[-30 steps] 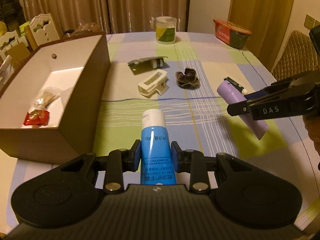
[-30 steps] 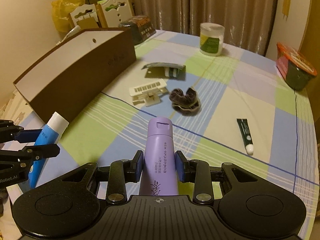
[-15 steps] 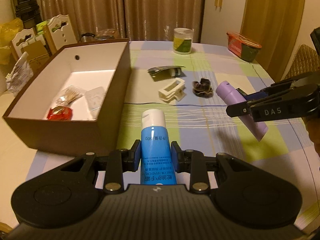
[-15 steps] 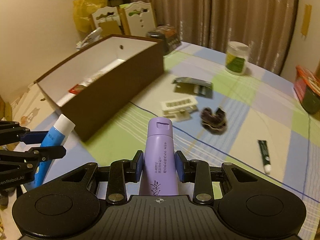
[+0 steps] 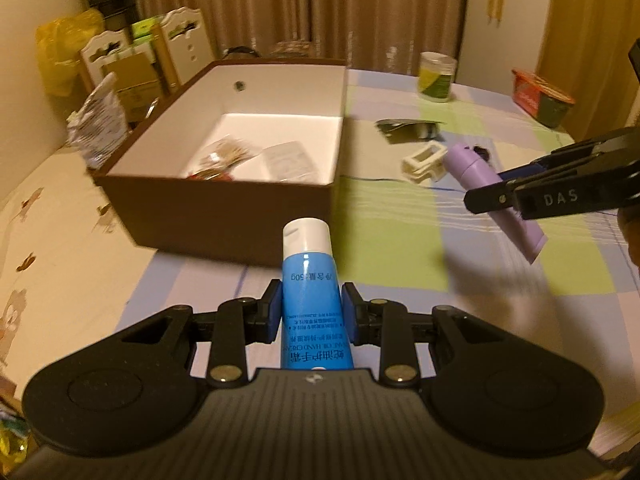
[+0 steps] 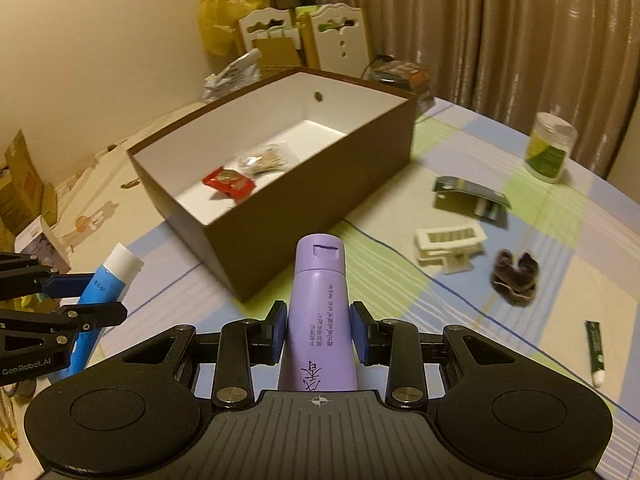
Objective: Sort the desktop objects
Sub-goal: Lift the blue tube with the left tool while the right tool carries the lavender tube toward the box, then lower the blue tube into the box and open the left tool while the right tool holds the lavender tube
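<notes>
Carrying step: left gripper (image 5: 308, 312) clamps blue tube (image 5: 310, 296), right gripper (image 6: 319, 334) clamps purple bottle (image 6: 318, 312), both held short of brown box (image 6: 320, 184); next, move over its rim and release.

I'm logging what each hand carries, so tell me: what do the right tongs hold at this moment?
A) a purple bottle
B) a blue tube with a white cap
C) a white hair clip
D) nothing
A. The right tongs are shut on the purple bottle, pads pressed against both of its sides; the blue tube is in the left tongs.
</notes>
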Tool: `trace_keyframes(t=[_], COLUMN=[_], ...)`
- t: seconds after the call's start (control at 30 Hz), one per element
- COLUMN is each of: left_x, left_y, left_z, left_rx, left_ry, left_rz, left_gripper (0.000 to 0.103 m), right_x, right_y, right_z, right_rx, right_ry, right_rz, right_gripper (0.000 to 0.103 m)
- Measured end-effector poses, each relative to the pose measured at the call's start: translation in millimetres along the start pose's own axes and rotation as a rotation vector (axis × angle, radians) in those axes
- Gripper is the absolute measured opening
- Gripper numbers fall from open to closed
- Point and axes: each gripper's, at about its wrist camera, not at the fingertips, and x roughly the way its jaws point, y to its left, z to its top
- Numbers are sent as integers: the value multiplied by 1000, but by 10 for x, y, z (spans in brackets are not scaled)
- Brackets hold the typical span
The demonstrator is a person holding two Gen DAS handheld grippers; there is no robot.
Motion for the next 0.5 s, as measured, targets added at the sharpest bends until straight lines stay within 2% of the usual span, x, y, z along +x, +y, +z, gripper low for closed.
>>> trace_keyframes(t=[0.2,0.5], left_x=[-85,-187], left_y=[236,460], left_z=[-96,-63], left_rx=[-31,-12], left_ry=[1,-37], left_rz=[22,17], left_gripper=[26,26], right_x=[39,-63], right_y=[158,263], right_z=[24,99], right_rx=[-5,11], right_ry=[-1,-34], right_rz=[4,-33], right_gripper=[33,33])
